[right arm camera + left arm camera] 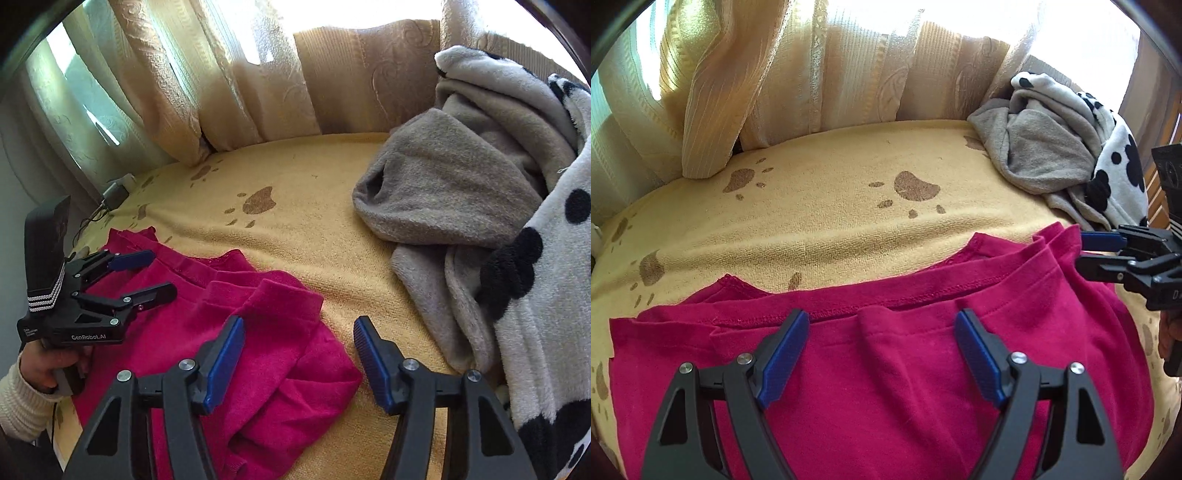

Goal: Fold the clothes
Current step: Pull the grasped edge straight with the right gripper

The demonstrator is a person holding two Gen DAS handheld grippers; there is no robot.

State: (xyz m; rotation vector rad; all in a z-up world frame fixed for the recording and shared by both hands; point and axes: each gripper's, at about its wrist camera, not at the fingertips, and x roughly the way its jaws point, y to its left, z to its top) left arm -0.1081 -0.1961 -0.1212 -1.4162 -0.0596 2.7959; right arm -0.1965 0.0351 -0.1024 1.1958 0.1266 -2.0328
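Wide-spread fingers of both the left gripper point(882, 354) and right gripper point(299, 358) hover over the layered magenta knit garment point(886, 387), seemingly positioned to grasp its edges.

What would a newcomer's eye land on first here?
The magenta garment, lying partly folded on the yellow paw-print blanket, right under both open hand-held grippers: left, right. Next, the crumpled grey and black-spotted white fleece pile at the blanket's far right. Behind it all hang sunlit cream curtains.
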